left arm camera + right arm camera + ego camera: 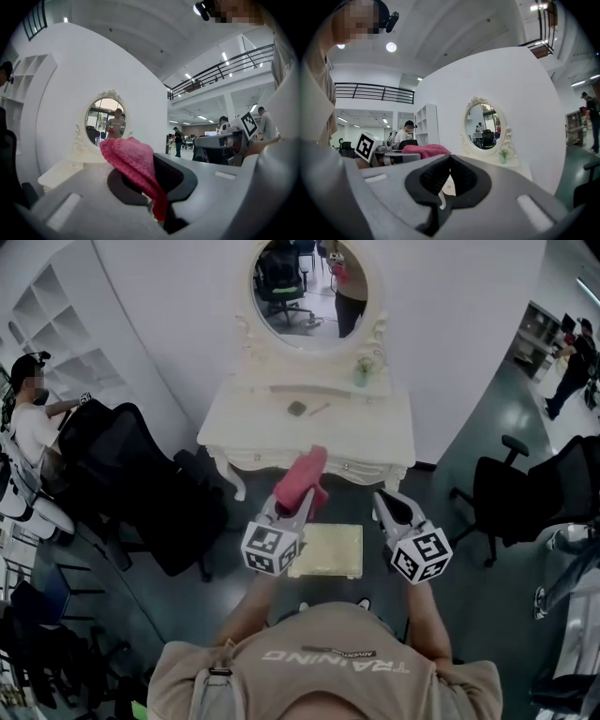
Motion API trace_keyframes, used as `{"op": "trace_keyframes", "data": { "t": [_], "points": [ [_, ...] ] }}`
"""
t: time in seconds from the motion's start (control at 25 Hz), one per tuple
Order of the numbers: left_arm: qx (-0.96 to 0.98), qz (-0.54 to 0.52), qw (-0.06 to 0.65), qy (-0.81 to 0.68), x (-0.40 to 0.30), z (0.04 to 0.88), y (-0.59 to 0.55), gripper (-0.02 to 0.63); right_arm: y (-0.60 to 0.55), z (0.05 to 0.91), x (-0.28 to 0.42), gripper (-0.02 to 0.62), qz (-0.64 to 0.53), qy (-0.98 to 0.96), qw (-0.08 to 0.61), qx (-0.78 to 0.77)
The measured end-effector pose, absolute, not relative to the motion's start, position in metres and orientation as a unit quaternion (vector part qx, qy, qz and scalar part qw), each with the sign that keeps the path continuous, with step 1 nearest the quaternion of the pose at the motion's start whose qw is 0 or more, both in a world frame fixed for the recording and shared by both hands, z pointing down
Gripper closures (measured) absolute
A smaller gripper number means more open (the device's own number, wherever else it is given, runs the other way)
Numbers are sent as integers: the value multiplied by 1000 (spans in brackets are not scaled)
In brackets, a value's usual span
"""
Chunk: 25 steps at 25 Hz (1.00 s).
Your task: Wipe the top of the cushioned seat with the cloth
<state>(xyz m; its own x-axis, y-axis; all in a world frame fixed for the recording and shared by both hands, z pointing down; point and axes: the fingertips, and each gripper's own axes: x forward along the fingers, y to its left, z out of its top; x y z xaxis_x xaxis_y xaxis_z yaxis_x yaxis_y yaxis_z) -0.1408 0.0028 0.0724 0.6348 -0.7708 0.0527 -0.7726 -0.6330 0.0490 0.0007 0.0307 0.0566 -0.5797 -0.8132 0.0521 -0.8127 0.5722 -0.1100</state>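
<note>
Left gripper: jaws clamped on a folded pink terry cloth, which stands out past the tips toward the far side. Right gripper: jaws pressed together, nothing between them.

The pale yellow square cushioned seat lies below and between the two tools, slightly nearer than the cloth. The left gripper overlaps its left edge (judged the nearer tool, needing a downward, near-right move).

Neither gripper view shows the seat, and its legs are hidden.
</note>
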Motion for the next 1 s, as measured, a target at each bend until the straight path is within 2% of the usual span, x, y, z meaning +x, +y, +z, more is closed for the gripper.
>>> {"op": "trace_keyframes", "data": {
  "t": [0.4, 1.0],
  "points": [
    [902, 29, 38, -428, -135, 82, 26, 568, 49, 61, 16, 594, -69, 884, 12, -462],
    [901, 31, 30, -431, -117, 80, 41, 568, 66, 64, 31, 594, -59, 885, -7, -461]
  ]
}}
